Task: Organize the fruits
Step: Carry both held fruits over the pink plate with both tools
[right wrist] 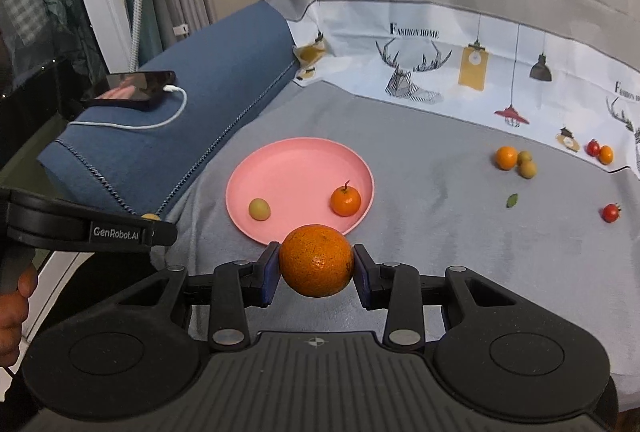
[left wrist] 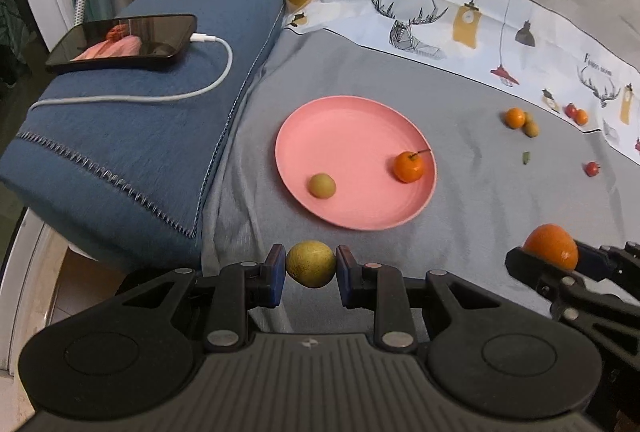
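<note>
My left gripper [left wrist: 311, 264] grips a yellow-green fruit [left wrist: 311, 263], my right gripper [right wrist: 316, 261] an orange [right wrist: 316, 260], both short of the pink plate [left wrist: 344, 136]. I'd lower each over bare plate, clear of its 2 fruits, before letting go.

— What's off to the side?
— I see a dark phone [left wrist: 124, 42] lying flat on a folded blue blanket [left wrist: 132, 136], a white charging cable [left wrist: 168, 92] plugged into it.
— And behind?
— A grey cloth [right wrist: 460, 232] with a deer-print border [right wrist: 416, 72].
</note>
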Available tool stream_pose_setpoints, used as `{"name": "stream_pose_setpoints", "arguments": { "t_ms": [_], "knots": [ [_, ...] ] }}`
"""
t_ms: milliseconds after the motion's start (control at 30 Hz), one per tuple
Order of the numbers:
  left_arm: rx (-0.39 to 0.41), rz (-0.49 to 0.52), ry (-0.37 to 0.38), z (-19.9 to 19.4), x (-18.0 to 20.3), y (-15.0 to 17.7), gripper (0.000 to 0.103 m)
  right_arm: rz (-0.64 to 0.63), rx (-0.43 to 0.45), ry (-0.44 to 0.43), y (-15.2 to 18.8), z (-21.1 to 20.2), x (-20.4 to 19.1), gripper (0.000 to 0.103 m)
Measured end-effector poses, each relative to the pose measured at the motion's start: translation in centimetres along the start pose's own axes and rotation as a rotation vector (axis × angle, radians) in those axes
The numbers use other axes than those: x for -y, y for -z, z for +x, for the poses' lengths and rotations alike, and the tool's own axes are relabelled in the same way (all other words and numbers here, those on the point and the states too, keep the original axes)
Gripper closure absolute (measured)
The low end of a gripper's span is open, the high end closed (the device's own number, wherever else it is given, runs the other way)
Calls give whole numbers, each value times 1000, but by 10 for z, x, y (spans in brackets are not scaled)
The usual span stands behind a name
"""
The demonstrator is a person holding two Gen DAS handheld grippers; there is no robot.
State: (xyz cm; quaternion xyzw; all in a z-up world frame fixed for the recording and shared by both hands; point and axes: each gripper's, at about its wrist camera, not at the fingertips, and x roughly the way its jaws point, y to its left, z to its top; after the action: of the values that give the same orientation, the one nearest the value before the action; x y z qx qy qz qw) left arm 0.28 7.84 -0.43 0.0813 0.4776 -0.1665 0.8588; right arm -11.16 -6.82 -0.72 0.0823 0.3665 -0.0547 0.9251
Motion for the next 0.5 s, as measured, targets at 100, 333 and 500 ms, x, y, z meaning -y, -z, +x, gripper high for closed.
{"name": "stream_pose_setpoints", "arguments": {
  "t_ms": [100,333,500],
  "knots": [
    [-12,3,-2,15,0,-12,73,5,-21,-4,-5,18,1,64],
    [-45,5,-6,53,2,-37,73,20,-65,-12,-15,57,10,64],
    [-64,19,-4,81,6,-53,73,10,-86,-15,-23,85,15,64]
  ]
}}
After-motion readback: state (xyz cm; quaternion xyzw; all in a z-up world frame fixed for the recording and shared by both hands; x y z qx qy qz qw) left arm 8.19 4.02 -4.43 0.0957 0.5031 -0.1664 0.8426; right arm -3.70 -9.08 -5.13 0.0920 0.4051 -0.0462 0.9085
